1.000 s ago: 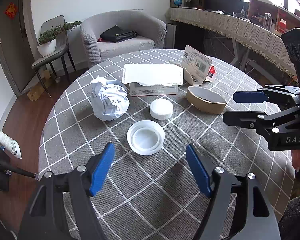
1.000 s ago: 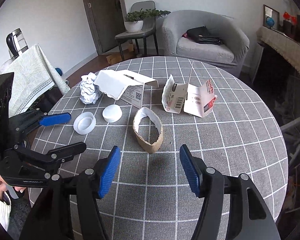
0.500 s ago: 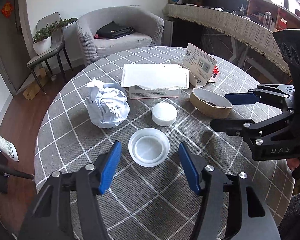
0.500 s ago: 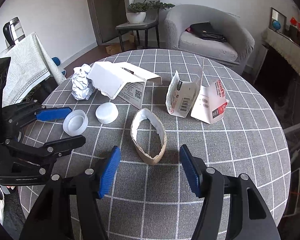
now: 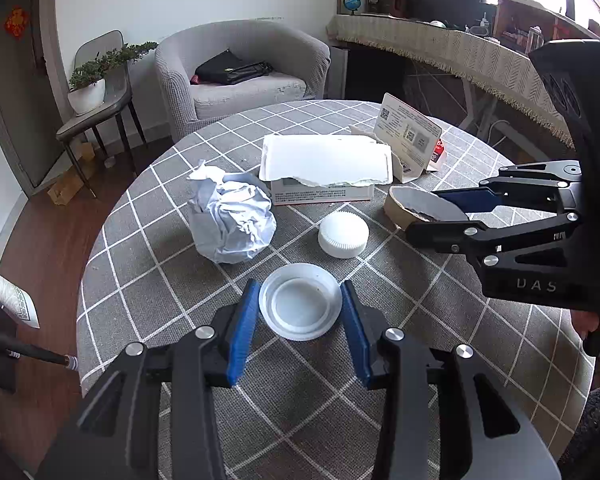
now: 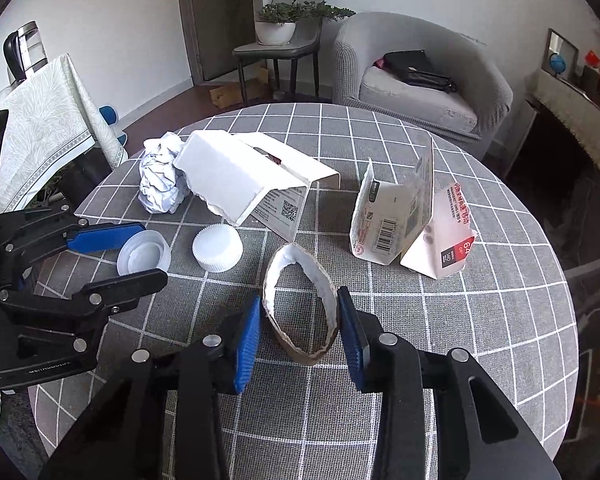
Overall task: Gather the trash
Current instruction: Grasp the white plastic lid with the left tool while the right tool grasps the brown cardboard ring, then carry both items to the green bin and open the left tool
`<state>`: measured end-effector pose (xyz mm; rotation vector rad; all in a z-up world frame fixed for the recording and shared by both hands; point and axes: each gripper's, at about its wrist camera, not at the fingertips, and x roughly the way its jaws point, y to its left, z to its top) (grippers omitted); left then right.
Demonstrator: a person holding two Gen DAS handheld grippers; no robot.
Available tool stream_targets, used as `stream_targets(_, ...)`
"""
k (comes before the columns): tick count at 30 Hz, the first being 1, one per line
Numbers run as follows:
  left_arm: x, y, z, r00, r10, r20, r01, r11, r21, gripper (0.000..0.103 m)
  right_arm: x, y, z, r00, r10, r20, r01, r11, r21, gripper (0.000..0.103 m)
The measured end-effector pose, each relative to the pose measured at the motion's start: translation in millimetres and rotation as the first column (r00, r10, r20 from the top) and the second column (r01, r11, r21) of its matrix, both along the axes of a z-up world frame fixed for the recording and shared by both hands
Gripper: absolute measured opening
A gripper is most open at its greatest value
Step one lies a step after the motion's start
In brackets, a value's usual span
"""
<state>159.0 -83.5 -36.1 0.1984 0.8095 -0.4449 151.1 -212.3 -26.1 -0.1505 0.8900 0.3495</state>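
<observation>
**Two grasps closing at once on light trash**

The left gripper [image 5: 300, 312] was closing around the shallow plastic lid [image 5: 300, 305], the right gripper [image 6: 298, 320] around the cardboard ring [image 6: 300, 304], both on the table [image 6: 440, 320]. The lid could be squirted out; the ring could be crushed.

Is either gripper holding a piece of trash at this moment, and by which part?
Both are closing. The left gripper flanks the white lid at its rim; the right gripper flanks the cardboard ring at its outer wall. Firm contact cannot be told.
</observation>
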Motion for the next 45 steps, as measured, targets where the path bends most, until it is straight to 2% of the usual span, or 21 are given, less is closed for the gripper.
stream_targets(7,-7,3,1,0.999,0.033,-0.002,-0.033,0.999,-0.021,0.042,-10,7,1,1.000,-0.002,-0.002,0.002,1.000,-0.006,0.034)
stream_targets(15,-28,20,8,0.995,0.100,0.009,-0.099,0.993,-0.065,0.042,-27,12,13,1.000,0.008,0.020,-0.008,1.000,0.029,0.034)
stream_targets(21,-44,40,8,0.984,0.178,0.010,-0.178,0.982,-0.060,0.042,-44,31,21,0.998,0.043,0.038,-0.045,0.997,0.059,0.034)
stream_targets(25,-56,55,15,0.976,0.216,0.017,-0.214,0.972,-0.092,0.042,-54,43,25,0.997,0.060,0.048,-0.064,0.995,0.082,0.034)
stream_targets(32,-73,81,20,0.965,0.259,0.043,-0.256,0.964,-0.067,0.042,-66,73,32,0.992,0.110,0.063,-0.116,0.987,0.111,0.034)
stream_targets(45,-74,155,12,0.936,0.351,0.036,-0.349,0.936,-0.049,0.042,-61,129,35,0.980,0.183,0.074,-0.192,0.969,0.154,0.034)
